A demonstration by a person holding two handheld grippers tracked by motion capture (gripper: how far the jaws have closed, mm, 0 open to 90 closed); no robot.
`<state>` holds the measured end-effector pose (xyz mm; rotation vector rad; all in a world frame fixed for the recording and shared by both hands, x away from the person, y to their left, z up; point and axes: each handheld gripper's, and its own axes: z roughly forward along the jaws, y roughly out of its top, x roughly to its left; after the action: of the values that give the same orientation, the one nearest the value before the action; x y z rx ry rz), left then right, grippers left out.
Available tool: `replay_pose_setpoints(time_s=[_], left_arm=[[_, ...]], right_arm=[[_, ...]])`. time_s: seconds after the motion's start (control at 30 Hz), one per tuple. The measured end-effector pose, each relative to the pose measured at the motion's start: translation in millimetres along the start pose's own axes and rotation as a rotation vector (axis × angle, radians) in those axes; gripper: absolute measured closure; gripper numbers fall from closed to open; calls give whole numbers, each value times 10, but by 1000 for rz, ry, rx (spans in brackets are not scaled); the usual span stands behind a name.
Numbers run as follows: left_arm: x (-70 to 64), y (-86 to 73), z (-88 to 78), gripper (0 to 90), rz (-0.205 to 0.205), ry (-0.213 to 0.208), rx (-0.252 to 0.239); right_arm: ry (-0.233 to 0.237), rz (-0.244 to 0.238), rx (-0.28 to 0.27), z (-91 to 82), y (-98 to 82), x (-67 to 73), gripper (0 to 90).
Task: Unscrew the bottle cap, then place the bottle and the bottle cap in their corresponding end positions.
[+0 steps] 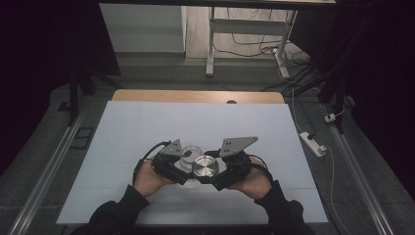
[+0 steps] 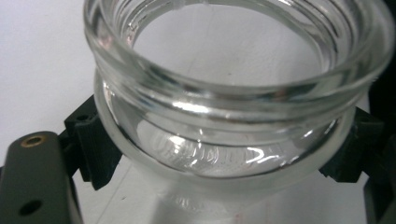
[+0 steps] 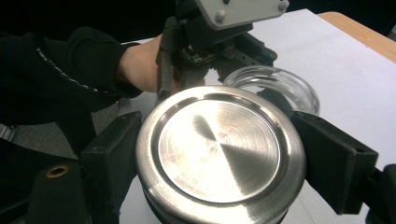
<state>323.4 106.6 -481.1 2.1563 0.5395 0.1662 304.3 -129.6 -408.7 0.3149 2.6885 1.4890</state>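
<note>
Left gripper (image 1: 182, 160) clamped on the neck of an open glass jar (image 2: 233, 93), right gripper (image 1: 215, 172) clamped across a round steel lid (image 3: 219, 151) — jar and lid held just beside each other, lid nearer the person, above the white table (image 1: 147, 127) near its front edge.

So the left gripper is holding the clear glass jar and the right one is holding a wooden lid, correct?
Not quite. The lid is shiny metal, not wood, as the right gripper view shows. The rest holds: the left gripper is closed on the clear glass jar, and the right gripper grips the lid.
</note>
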Motion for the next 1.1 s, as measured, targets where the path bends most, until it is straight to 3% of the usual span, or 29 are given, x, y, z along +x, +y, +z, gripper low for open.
replay_pose_setpoints(time_s=[0.5, 1.1], left_arm=[[133, 7, -17, 160, -28, 50, 0], [330, 64, -8, 159, -59, 94, -19]], right_arm=[[2, -7, 1, -9, -11, 110, 189], [-18, -2, -1, 51, -141, 148, 189]])
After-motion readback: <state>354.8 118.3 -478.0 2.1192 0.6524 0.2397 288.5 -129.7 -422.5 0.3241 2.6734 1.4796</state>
